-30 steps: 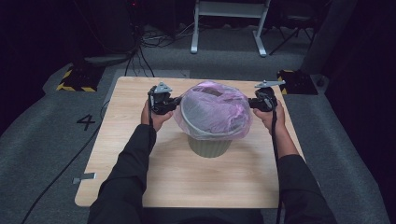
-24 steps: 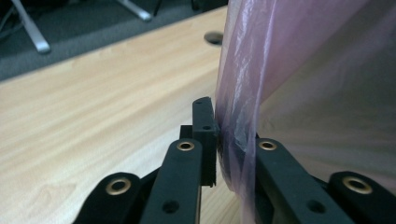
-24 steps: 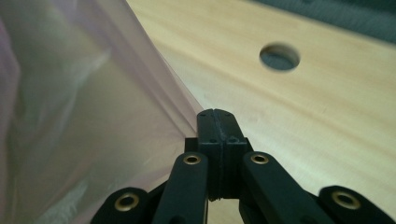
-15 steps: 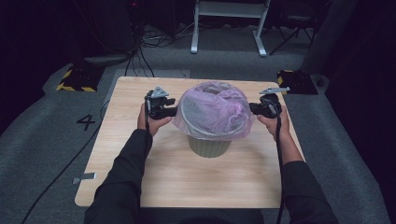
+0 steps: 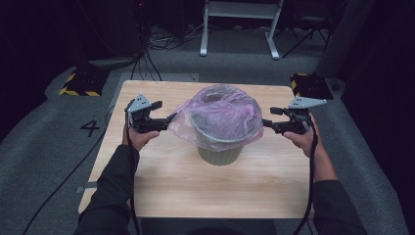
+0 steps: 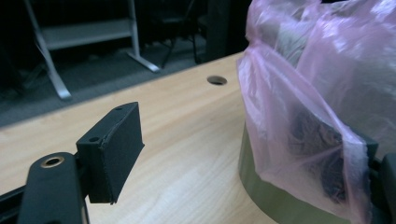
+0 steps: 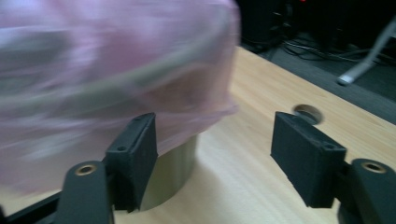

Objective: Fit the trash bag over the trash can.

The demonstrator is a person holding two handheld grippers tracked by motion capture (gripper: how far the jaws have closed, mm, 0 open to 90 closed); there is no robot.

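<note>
Pink bag (image 5: 220, 115) lines a grey bin (image 5: 220, 147) standing mid-table (image 5: 161, 191), its edge draped over the rim. Left gripper (image 5: 164, 120) sits just beside the bag's left flap, its jaws having just been opening, one pad behind the loose plastic without pinching it. Right gripper (image 5: 266, 122), also just opened wide, holds nothing beside the bag's right side.

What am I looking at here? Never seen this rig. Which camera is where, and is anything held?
No robot: a person holds a two-jaw claw in each hand. The high view looks down from above the person's side; the other two cameras ride on the claws. On the wooden table stands a small bin with a pink plastic bag draped over its rim. The left claw and right claw sit at either side of the bag. Both have just been opening and hold nothing; in the left gripper view the bag's edge still hangs against one jaw.
</note>
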